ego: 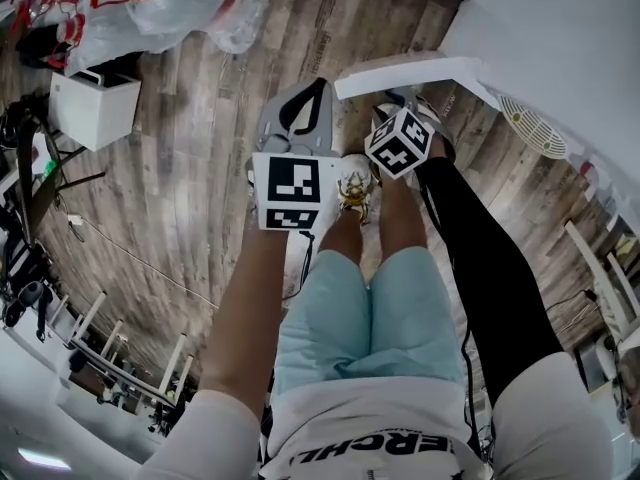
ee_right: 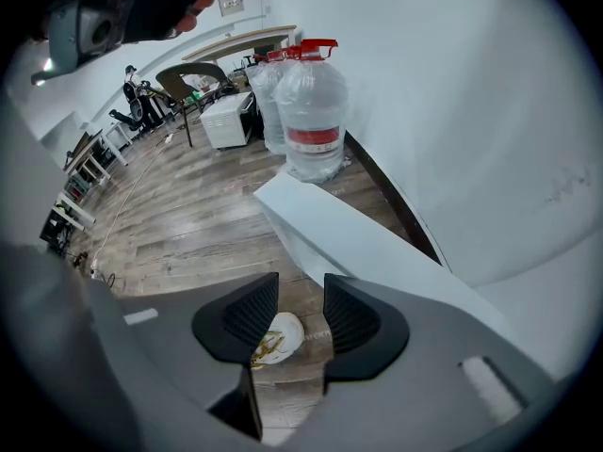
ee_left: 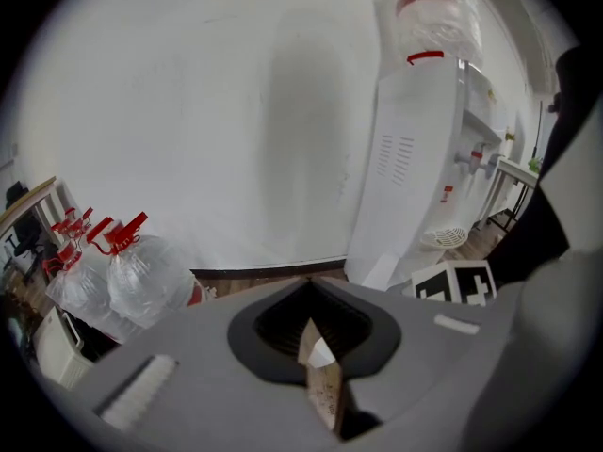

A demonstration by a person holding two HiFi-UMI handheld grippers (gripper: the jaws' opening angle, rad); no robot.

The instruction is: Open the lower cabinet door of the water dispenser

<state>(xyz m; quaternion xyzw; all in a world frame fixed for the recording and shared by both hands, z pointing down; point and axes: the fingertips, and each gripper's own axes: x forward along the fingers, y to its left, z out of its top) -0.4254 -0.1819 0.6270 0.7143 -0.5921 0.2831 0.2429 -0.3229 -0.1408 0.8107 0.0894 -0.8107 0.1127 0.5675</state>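
Observation:
The white water dispenser [ee_left: 415, 168] stands against the wall with a bottle on top; in the head view its body [ego: 560, 38] fills the upper right. Its lower cabinet door [ego: 405, 73] stands swung out over the floor as a white panel, also seen edge-on as the door [ee_right: 353, 238] just beyond my right jaws. My left gripper [ego: 312, 103] [ee_left: 313, 320] is shut on nothing, left of the door. My right gripper [ego: 398, 103] [ee_right: 301, 309] points steeply down beside the door's free end, jaws open and empty.
Several large water bottles with red caps [ee_left: 122, 276] [ee_right: 311, 121] stand by the wall. A white box [ego: 95, 108] sits on the wood floor at the upper left. My own legs and a white shoe [ego: 355, 190] are right below the grippers. Desks and chairs line the left side.

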